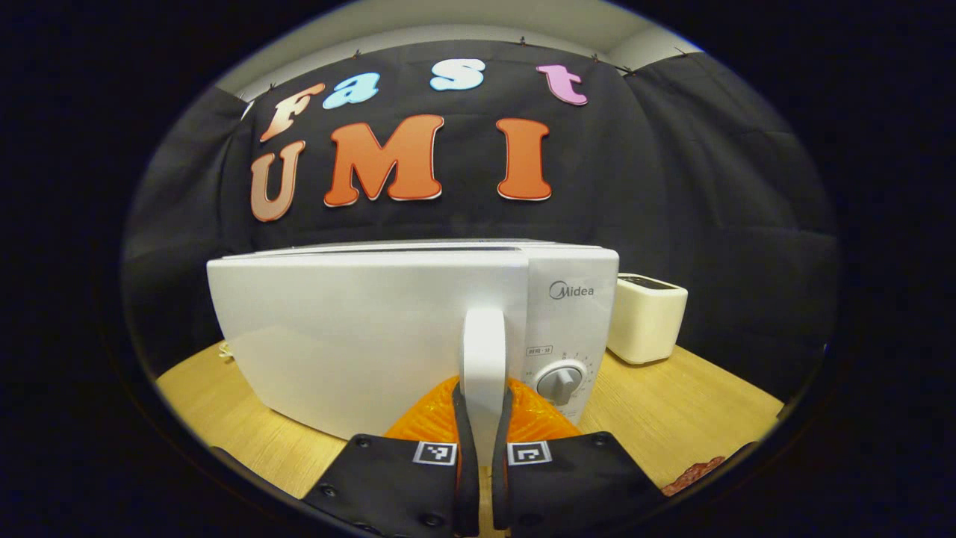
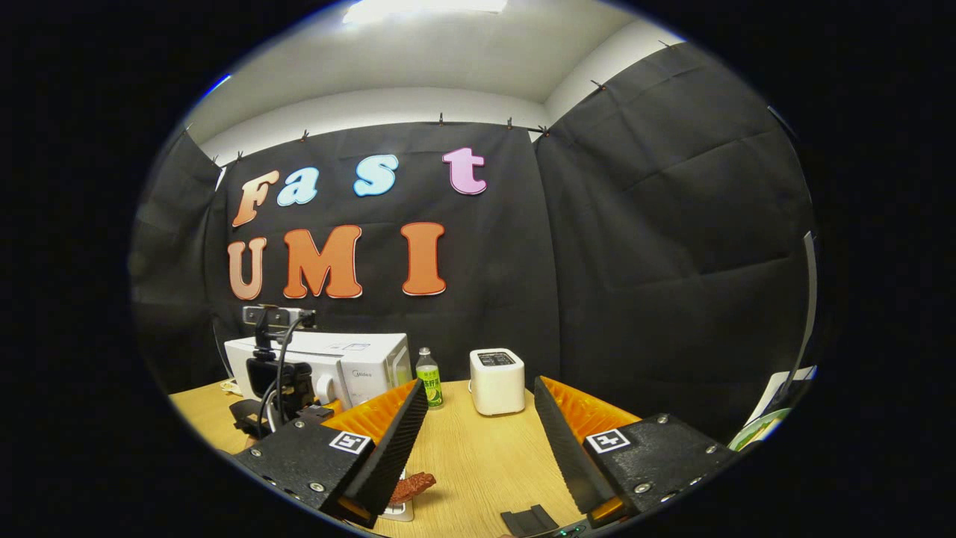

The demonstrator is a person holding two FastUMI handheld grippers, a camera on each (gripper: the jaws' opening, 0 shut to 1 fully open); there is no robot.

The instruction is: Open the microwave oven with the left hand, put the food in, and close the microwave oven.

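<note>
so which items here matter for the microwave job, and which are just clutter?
Job: microwave, its door handle gripped by the left gripper, food, open right gripper.
Clutter: toaster, bottle.

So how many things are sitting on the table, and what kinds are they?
Microwave oven: 1
Toaster: 1
Drink bottle: 1
Piece of food: 1
Total: 4
</note>
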